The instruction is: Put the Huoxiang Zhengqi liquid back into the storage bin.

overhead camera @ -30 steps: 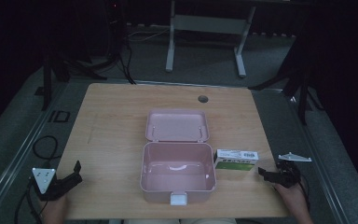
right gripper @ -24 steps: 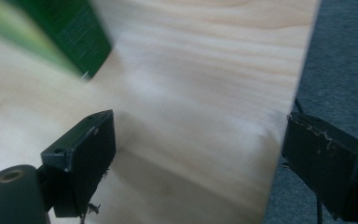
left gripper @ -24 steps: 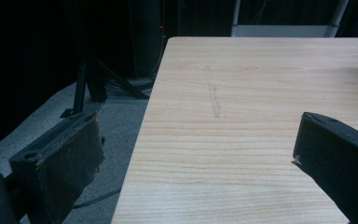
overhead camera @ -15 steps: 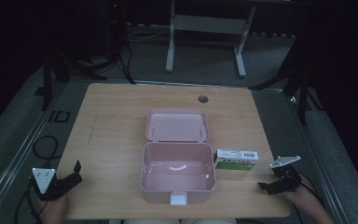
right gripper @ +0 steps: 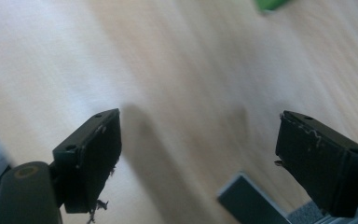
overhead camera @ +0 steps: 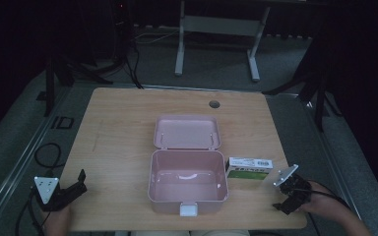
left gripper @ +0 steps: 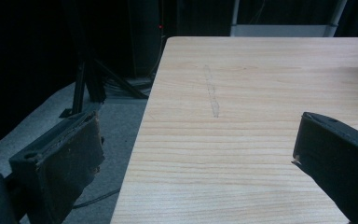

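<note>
A pink lunch box (overhead camera: 187, 183) stands open at the table's front middle, its lid (overhead camera: 186, 132) laid back behind it and its inside bare. A white and green carton (overhead camera: 249, 168) lies just right of the box. My left gripper (overhead camera: 80, 183) rests at the front left edge of the table, open, with nothing between its jaws (left gripper: 200, 163). My right gripper (overhead camera: 281, 204) hangs at the front right corner, a little in front of the carton, open and tilted down at the bare wood (right gripper: 196, 154). A green corner of the carton (right gripper: 270, 4) shows at the top of the right gripper view.
The wooden table (overhead camera: 128, 123) has a round cable hole (overhead camera: 214, 104) near its far edge. A faint pencil-like mark (left gripper: 212, 93) runs along the wood ahead of my left gripper. Cables and dark stands (overhead camera: 128, 54) sit on the floor beyond the table.
My right gripper has moved back toward the table's front edge and turned downward, away from the carton. The left gripper, box and carton have stayed put.
</note>
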A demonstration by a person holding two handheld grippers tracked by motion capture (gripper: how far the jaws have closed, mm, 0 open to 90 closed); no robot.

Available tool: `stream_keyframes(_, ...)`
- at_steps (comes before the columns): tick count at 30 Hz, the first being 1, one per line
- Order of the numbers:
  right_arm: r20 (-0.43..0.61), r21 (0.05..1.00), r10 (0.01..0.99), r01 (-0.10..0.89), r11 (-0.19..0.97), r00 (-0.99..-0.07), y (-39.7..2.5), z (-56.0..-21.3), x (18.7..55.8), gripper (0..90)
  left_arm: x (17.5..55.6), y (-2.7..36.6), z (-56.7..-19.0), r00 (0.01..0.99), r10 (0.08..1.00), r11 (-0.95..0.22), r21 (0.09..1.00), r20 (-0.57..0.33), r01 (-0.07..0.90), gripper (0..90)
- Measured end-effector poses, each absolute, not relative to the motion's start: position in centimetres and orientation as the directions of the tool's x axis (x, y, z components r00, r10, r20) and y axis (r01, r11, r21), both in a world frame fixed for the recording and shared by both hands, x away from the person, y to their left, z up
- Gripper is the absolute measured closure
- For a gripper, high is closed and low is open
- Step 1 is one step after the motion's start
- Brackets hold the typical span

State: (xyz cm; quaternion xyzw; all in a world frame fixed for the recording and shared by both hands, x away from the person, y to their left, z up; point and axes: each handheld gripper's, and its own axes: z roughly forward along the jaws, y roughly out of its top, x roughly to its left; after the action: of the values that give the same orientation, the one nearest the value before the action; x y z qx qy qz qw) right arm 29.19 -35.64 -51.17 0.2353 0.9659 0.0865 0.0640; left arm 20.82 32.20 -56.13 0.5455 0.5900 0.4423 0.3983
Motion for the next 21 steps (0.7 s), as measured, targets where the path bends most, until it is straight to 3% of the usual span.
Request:
stream_keyframes(8,-0.075,0.058,0.332,0.329,0.943,-0.940,-33.1,-50.7,29.1,15.0,20.8,32.2,-56.1,-0.080,0.997,0.012,0.957,0.012,0.290,1.7)
stream_keyframes(21,-0.068,0.005,0.151,0.151,0.989,-0.986,-28.8,-49.4,28.6,22.7,20.8,32.2,-56.1,-0.075,0.997,0.010,0.957,0.012,0.291,1.7)
